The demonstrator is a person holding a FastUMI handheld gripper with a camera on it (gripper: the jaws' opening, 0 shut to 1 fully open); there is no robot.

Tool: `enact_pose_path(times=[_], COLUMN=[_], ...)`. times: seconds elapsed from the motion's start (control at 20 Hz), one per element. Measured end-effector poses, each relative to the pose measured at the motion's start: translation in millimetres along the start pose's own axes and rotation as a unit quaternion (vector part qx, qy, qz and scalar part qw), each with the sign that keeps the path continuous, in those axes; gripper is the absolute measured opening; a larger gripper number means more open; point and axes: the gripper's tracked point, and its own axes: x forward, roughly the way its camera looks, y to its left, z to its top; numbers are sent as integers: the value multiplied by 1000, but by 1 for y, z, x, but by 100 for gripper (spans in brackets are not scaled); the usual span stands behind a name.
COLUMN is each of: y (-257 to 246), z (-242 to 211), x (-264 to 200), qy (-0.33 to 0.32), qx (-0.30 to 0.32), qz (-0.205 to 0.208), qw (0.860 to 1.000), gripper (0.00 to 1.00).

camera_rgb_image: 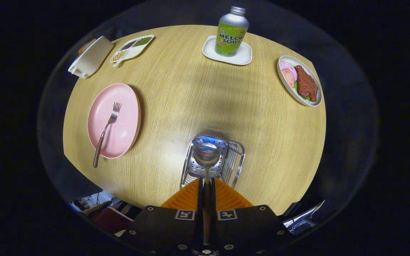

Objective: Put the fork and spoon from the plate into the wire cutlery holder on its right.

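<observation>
Steel gleams just ahead of the fingers, where the spoon (206,156) is pinched by its handle between the two fingers of the gripper (206,183), bowl forward over the wire cutlery holder (237,160). Well off to the left of the jaws lies the pink plate (126,131) on the wooden table (190,89), with the fork (107,131) resting on it, tines pointing away.
</observation>
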Motion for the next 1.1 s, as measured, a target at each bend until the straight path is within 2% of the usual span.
enact_pose_path(times=[0.15,0.35,0.45,0.5,0.65,0.8,0.9,1.0,1.1], y=[5,4,4,6,14,31,38,54,78], z=[4,5,7,8,14,22,30,39,48], x=[-8,-23,-32,-37,-54,-69,-75,-81,-80], qy=[-23,-63,-88,-102,-148,-192,-223,-255,-282], qx=[-11,-6,-2,-1,4,22,29,44,60], qz=[9,4,1,-2,-3,8,-1,3,15], qw=[1000,998,996,995,989,981,974,966,957], gripper=[11,21,32,40,52,75,87,94,96])
